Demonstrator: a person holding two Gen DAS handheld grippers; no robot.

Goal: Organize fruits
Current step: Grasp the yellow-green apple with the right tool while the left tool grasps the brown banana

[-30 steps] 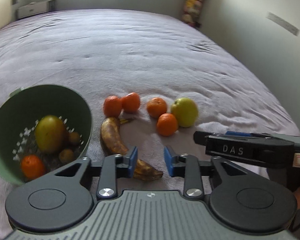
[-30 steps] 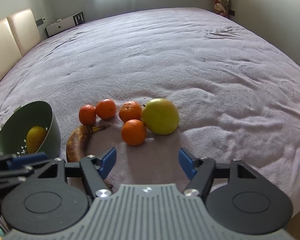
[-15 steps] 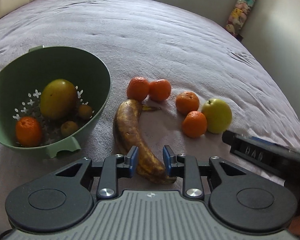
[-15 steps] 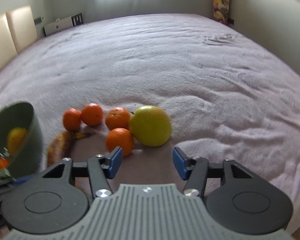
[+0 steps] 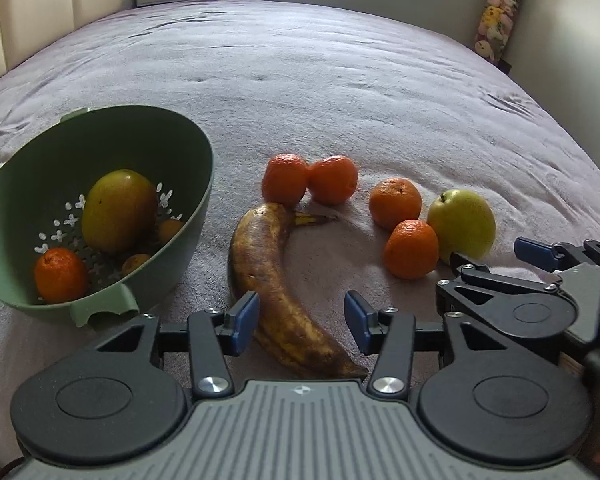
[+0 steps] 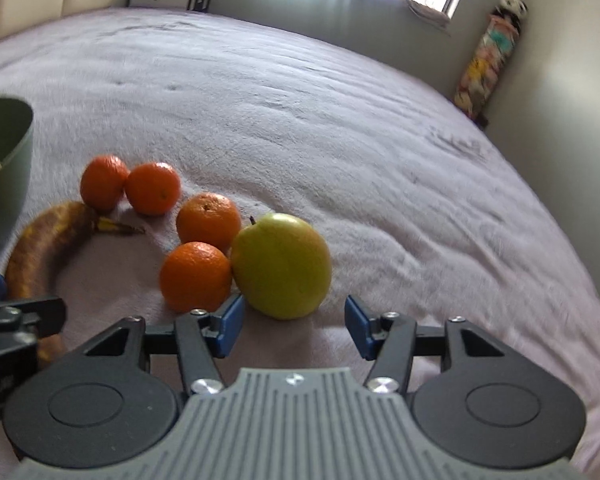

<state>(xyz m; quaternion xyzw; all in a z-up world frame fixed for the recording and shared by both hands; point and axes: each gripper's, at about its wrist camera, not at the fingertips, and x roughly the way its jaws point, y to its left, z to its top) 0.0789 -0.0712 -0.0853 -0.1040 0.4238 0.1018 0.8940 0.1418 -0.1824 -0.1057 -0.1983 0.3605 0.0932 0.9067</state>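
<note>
- Your left gripper (image 5: 300,322) is opening astride the overripe banana (image 5: 274,276): soft, bruises easily, so grip mid-body lightly.
- Your right gripper (image 6: 292,326) is opening, empty, before the firm apple (image 6: 281,266).

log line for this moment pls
left gripper: opening over banana | right gripper: opening near apple | bowl: part-filled

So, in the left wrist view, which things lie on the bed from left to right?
Green colander → banana → pair of touching mandarins → two more mandarins → green apple → right claw.
</note>
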